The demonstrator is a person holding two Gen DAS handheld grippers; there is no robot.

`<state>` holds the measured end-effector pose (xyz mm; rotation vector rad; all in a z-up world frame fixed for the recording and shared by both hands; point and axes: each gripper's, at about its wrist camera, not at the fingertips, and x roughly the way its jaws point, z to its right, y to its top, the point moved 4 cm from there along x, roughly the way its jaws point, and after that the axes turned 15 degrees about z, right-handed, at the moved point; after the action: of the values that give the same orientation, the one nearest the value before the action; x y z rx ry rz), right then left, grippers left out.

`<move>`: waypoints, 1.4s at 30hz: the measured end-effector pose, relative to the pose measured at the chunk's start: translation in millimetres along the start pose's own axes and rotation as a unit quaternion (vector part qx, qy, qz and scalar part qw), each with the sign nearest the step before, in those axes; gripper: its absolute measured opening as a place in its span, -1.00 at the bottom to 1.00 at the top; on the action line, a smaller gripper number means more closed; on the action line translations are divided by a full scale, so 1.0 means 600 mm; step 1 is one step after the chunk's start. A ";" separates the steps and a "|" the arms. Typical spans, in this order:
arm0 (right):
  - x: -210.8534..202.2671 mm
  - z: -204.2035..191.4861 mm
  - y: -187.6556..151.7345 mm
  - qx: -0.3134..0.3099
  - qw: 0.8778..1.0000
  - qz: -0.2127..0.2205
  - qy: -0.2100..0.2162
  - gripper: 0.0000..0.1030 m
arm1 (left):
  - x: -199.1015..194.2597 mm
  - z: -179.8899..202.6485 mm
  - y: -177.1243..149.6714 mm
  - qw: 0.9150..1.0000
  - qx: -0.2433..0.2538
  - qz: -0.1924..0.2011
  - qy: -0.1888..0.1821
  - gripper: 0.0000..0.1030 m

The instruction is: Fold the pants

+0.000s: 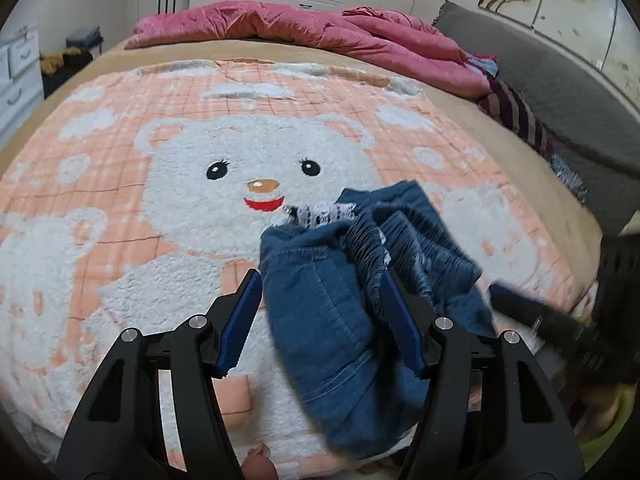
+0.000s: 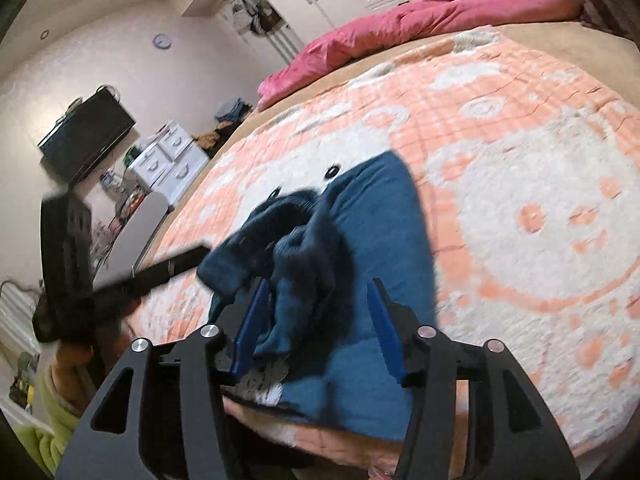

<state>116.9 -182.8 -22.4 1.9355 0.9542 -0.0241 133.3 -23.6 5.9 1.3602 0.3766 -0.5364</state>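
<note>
While the blue pants lie bunched at the near edge of the bear-print blanket | left gripper: jaws spread around cloth | right gripper: jaws spread likewise.

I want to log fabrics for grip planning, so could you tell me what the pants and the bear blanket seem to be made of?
The pants look like blue denim: matte weave, visible stitched seams, gathered elastic waistband. The bear blanket looks like plush fleece: fuzzy, tufted white pile on a peach check ground. Exact fibres cannot be told.
</note>
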 end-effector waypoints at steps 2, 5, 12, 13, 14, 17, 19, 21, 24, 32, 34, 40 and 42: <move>0.003 0.013 0.023 0.008 1.000 0.009 -0.002 0.09 | -0.002 0.017 -0.012 1.000 0.019 -0.003 -0.019 0.03; 0.007 0.013 0.045 -0.004 1.000 0.010 0.001 0.21 | -0.001 0.066 -0.034 0.997 0.050 -0.012 -0.063 0.03; 0.030 -0.005 0.058 -0.051 0.999 -0.017 0.006 0.22 | 0.016 0.107 -0.105 0.990 0.081 -0.048 -0.106 0.00; 0.034 -0.012 0.054 -0.059 0.998 -0.025 0.009 0.25 | 0.014 0.106 -0.107 0.990 0.080 -0.047 -0.109 0.00; 0.039 -0.018 0.052 -0.068 0.997 -0.030 0.012 0.26 | 0.012 0.103 -0.108 0.990 0.076 -0.045 -0.113 0.00; 0.052 -0.042 0.043 -0.094 0.995 -0.041 0.018 0.32 | -0.005 0.090 -0.098 0.990 0.056 -0.037 -0.125 0.00; 0.055 -0.054 0.040 -0.106 0.993 -0.040 0.022 0.40 | -0.021 0.082 -0.093 0.990 0.054 -0.029 -0.131 0.02; 0.055 -0.061 0.038 -0.120 0.992 -0.040 0.017 0.48 | -0.038 0.076 -0.090 0.989 0.054 -0.023 -0.133 0.03; 0.043 -0.078 0.035 -0.134 0.990 -0.032 0.024 0.49 | -0.052 0.068 -0.097 0.989 0.052 -0.019 -0.135 0.02; 0.068 -0.111 -0.015 -0.229 0.969 -0.087 0.024 -0.21 | -0.041 0.094 -0.121 0.985 0.088 -0.023 -0.148 -0.08; 0.078 -0.097 -0.027 -0.243 0.964 -0.109 0.002 -0.57 | -0.040 0.099 -0.127 0.983 0.096 -0.025 -0.152 -0.10; 0.060 -0.056 -0.021 -0.197 0.974 -0.113 0.013 -0.60 | -0.034 0.097 -0.135 0.982 0.094 -0.037 -0.161 -0.15; 0.057 -0.045 -0.021 -0.171 0.978 -0.118 0.024 -0.60 | -0.031 0.087 -0.136 0.982 0.085 -0.042 -0.163 -0.17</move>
<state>123.5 -138.2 -29.8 1.5067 1.1372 0.0475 69.3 -82.1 -41.1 1.3949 0.1231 -0.8642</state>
